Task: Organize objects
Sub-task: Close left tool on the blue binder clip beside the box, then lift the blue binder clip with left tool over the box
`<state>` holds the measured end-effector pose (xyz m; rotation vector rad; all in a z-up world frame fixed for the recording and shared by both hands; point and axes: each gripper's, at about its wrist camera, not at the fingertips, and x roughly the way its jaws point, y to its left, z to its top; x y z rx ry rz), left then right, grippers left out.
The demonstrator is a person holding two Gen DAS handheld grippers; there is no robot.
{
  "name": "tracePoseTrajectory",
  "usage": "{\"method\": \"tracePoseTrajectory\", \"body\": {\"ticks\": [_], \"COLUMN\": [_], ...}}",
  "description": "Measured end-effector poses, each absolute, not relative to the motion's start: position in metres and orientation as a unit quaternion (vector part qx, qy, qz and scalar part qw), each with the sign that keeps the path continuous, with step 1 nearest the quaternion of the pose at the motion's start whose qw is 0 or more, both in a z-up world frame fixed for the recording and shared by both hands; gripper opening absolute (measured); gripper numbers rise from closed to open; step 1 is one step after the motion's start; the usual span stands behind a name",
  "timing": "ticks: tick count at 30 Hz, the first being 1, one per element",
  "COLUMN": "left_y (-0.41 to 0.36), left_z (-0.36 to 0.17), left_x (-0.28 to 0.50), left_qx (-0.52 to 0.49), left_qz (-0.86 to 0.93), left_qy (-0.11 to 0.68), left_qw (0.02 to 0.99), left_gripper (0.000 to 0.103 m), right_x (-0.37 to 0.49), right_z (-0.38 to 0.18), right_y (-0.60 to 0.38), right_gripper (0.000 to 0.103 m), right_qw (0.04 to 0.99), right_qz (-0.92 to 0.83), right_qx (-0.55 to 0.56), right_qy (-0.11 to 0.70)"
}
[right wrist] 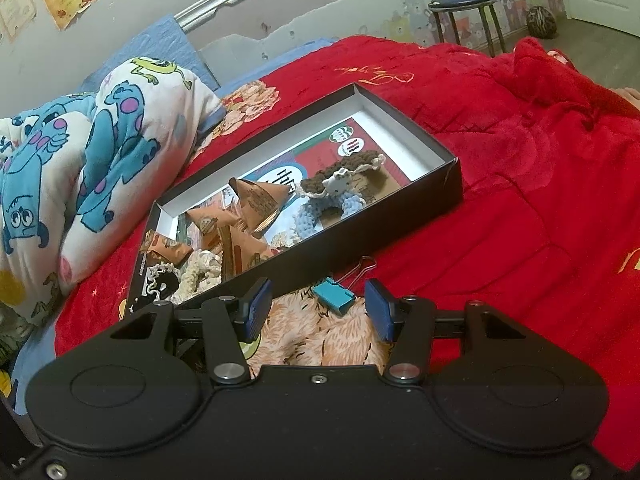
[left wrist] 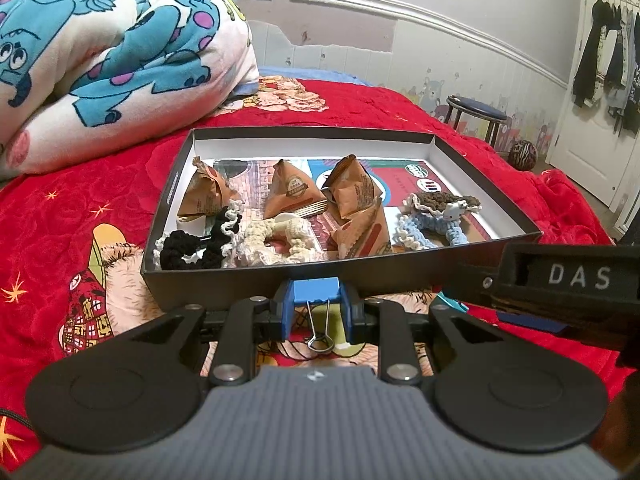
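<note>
My left gripper (left wrist: 316, 303) is shut on a blue binder clip (left wrist: 316, 291), wire handles hanging toward me, just in front of the near wall of a black shallow box (left wrist: 248, 278). The box holds several brown triangular packets (left wrist: 290, 192) and crocheted scrunchies: black (left wrist: 196, 250), cream (left wrist: 280, 240) and blue-brown (left wrist: 436, 214). In the right wrist view my right gripper (right wrist: 318, 310) stands open over the bedspread, a teal binder clip (right wrist: 335, 295) lying between and just beyond its fingertips, untouched, beside the box (right wrist: 400, 216).
A red printed bedspread (right wrist: 520, 184) covers the bed. A folded cartoon quilt (left wrist: 100, 60) lies at the back left. A stool (left wrist: 476, 116) and a door hung with clothes (left wrist: 608, 64) stand at the right. The other gripper's body (left wrist: 560, 280) crosses the left wrist view's right side.
</note>
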<state>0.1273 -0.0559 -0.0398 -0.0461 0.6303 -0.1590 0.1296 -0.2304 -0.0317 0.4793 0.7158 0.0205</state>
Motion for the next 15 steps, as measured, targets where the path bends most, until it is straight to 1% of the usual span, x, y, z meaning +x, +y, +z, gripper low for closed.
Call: {"method": "tracePoseTrajectory", "body": {"ticks": [10,15], "left_y": [-0.051,-0.047], "left_z": [-0.040,-0.042], "left_x": [0.128,0.134], "left_qx": [-0.027,-0.022], "left_qz": [-0.073,-0.061], "left_qy": [0.315,0.335], "left_qw": [0.946,0.940], "left_gripper": [0.028,0.028], "right_x": [0.134,0.136], "right_z": [-0.042,-0.045], "right_y": [-0.228,-0.220], "right_gripper": [0.051,0.051], "right_qw": [0.909,0.913], "right_qz": [0.028,0.046], "right_qx": [0.231,0.217], "right_qy": [0.347,0.343]}}
